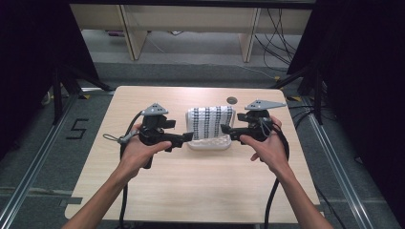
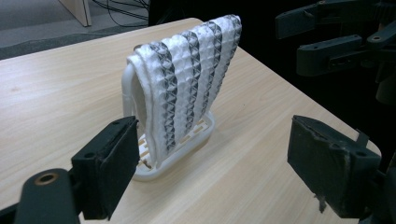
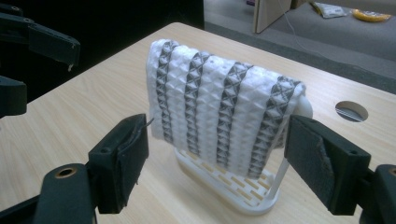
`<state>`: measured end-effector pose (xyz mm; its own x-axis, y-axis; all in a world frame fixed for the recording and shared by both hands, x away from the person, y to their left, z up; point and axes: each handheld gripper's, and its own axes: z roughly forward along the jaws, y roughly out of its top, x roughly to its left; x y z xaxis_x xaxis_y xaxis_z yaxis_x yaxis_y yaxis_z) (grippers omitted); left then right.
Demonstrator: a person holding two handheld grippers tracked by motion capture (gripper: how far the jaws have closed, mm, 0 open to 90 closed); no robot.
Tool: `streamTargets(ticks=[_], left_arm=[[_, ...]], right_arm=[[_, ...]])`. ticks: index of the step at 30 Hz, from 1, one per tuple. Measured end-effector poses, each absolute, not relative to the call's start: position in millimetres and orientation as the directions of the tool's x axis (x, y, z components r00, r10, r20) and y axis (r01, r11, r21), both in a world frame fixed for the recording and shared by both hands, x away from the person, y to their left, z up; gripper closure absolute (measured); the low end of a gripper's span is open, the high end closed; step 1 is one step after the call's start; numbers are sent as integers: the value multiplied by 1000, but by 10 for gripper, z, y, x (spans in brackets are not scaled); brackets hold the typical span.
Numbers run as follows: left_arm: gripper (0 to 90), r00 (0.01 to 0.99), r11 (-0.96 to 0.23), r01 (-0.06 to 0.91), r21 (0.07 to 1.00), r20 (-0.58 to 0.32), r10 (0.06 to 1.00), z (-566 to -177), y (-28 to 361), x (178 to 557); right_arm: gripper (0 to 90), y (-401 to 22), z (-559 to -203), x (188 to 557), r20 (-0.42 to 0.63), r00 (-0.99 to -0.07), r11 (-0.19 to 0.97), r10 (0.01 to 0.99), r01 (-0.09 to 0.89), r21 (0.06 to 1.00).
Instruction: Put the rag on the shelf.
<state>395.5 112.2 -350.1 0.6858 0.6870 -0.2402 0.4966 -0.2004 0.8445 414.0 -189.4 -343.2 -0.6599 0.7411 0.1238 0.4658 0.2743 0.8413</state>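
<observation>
White cloth with dark stripes [image 1: 210, 121] seen draped over white rack [image 1: 208, 143], set on tabletop [image 1: 200, 191] toward far edge, near middle. Round hole [image 1: 232, 100] noted in tabletop beyond rack. Left gripper [image 1: 187, 137] held at rack's left side, jaws spread, nothing pinched. Right gripper [image 1: 225, 129] held at rack's right side, jaws spread wide around cloth's width, no contact seen. Each gripper held by one hand.

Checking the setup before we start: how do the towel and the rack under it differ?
The towel is soft, quilted, white with dark stripes; the rack is rigid, plain white.
The towel hangs draped over the top bar; the rack stands on the table, its base slotted.
Both sit between the two open grippers.
</observation>
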Motion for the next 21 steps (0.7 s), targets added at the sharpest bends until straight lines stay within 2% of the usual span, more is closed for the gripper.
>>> streamTargets(ticks=[6, 8, 9, 14, 17, 21], left_arm=[[160, 688, -189, 500, 845, -255, 680, -3593, 1153, 3869], [160, 691, -189, 499, 846, -257, 676, -3607, 1155, 3860], [160, 689, -190, 501, 845, -256, 679, -3630, 1157, 3837], [161, 694, -206, 494, 844, -240, 679, -3689, 1163, 3803], [161, 691, -207, 494, 845, -236, 683, -3730, 1163, 3774], [161, 689, -217, 496, 841, -229, 688, -3793, 1160, 3727]], right_arm=[[210, -1925, -3528, 4074, 135, -654, 269, 744, 478, 836], [210, -1946, -3542, 4078, 109, -661, 289, 743, 464, 838], [211, -1941, -3571, 4055, 141, -654, 269, 743, 485, 832], [211, -1948, -3627, 4036, 127, -669, 280, 732, 466, 839], [210, -1934, -3651, 4004, 155, -667, 269, 729, 486, 831], [211, -1937, -3675, 3973, 127, -676, 289, 725, 467, 836]])
